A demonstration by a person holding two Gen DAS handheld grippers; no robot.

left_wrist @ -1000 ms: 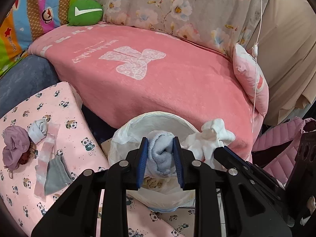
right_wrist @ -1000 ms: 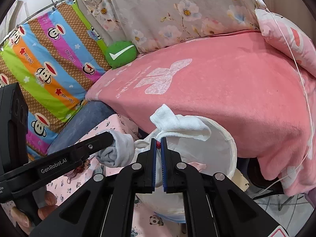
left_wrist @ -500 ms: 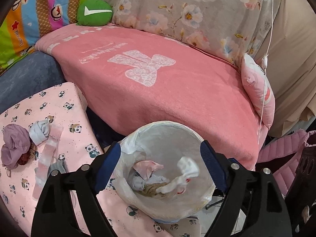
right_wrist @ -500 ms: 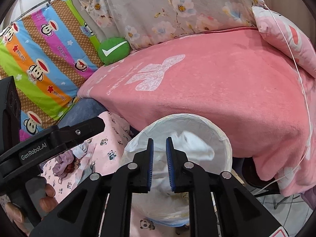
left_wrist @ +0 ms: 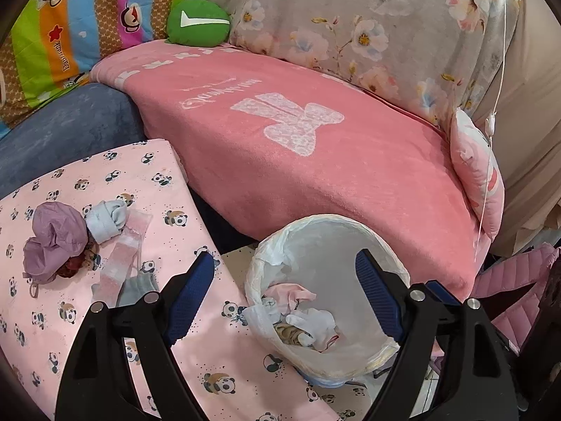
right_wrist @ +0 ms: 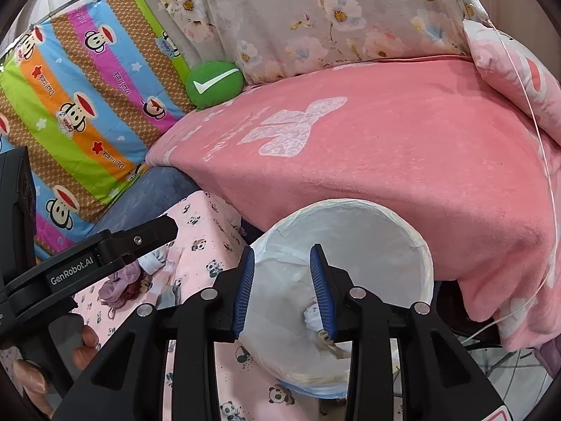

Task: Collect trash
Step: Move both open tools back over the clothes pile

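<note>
Left wrist view: rolled sock (left_wrist: 105, 218) lies roughly crosswise, left claw (left_wrist: 285, 298) agape.

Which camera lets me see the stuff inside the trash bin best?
The left wrist view. It looks down into the trash bin, so the pink and white scraps at the bottom show clearly. In the right wrist view, the right gripper covers most of the inside, leaving only a small bit of scraps visible.
</note>
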